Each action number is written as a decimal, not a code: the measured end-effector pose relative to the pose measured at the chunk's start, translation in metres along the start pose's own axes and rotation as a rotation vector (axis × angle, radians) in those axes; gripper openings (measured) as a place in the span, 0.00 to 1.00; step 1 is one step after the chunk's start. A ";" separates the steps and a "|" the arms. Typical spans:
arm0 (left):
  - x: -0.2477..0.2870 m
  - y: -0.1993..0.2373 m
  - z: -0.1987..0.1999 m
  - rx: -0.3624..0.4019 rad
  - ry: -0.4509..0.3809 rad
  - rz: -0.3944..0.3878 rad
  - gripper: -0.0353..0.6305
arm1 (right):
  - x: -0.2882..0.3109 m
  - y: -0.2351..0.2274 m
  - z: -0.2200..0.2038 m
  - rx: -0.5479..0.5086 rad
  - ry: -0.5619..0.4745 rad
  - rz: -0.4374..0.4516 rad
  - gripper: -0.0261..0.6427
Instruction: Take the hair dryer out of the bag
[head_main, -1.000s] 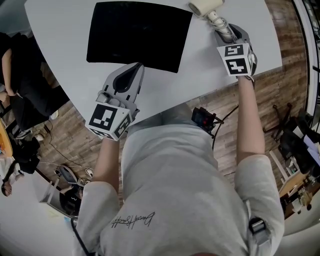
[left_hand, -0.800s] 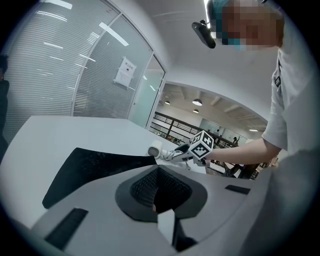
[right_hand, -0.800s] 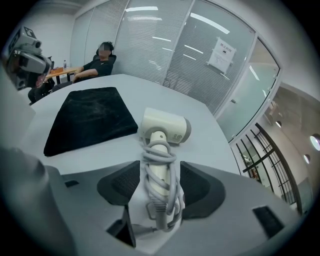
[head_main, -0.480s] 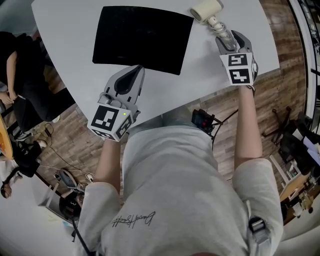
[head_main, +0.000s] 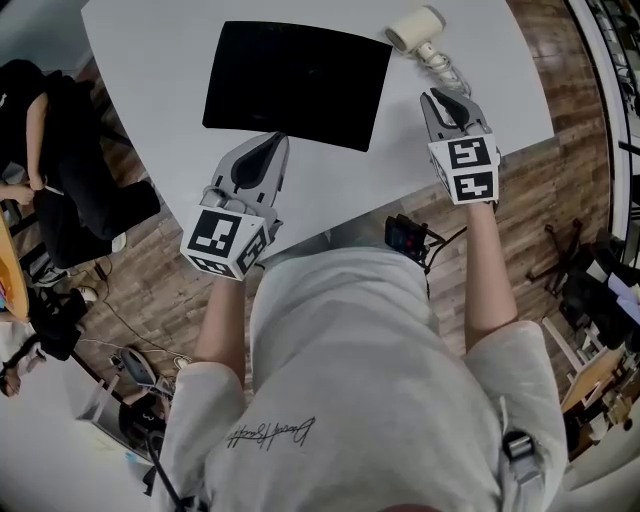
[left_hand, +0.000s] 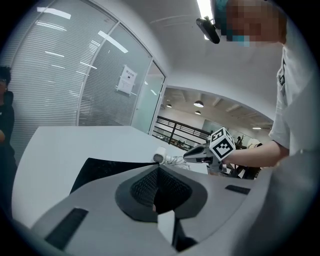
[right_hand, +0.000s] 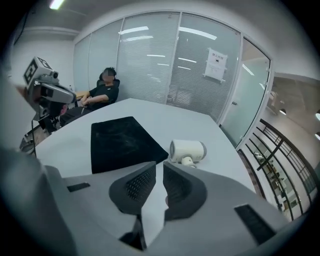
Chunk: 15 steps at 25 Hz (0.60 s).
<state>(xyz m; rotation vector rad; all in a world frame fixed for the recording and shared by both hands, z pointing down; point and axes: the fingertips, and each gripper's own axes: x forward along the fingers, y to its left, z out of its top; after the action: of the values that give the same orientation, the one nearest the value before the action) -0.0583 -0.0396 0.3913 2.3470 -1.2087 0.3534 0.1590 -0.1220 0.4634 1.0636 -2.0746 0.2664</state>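
The white hair dryer (head_main: 414, 27) lies on the white table, out of the bag, its coiled cord (head_main: 441, 66) trailing toward me. It also shows in the right gripper view (right_hand: 188, 150) and small in the left gripper view (left_hand: 160, 156). The flat black bag (head_main: 297, 84) lies left of it. My right gripper (head_main: 441, 96) hangs just short of the cord; its jaws are closing, with a narrow gap left and nothing between them (right_hand: 159, 165). My left gripper (head_main: 273, 140) is shut and empty at the bag's near edge (left_hand: 159, 168).
The table (head_main: 150, 60) ends close in front of my body, its edge running under both grippers. A person in black sits at the far left (head_main: 45, 150). A small device with cables lies on the wood floor (head_main: 408, 238). Glass partition walls stand behind the table.
My right gripper has drawn back from the dryer's handle toward me and lifted, its jaws narrowing. The dryer stays on the table. The left gripper has hardly moved.
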 end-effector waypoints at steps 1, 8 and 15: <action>-0.002 0.000 0.001 0.003 -0.001 0.004 0.07 | -0.003 0.008 0.003 -0.007 -0.011 0.013 0.12; -0.020 0.008 0.009 0.020 -0.030 0.015 0.07 | -0.021 0.068 0.028 -0.025 -0.049 0.148 0.08; -0.034 0.007 0.015 0.049 -0.027 0.047 0.07 | -0.042 0.109 0.056 -0.002 -0.114 0.238 0.08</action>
<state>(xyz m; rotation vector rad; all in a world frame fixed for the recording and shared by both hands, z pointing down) -0.0840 -0.0273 0.3655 2.3746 -1.2836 0.3723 0.0604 -0.0559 0.4125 0.8472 -2.3066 0.3284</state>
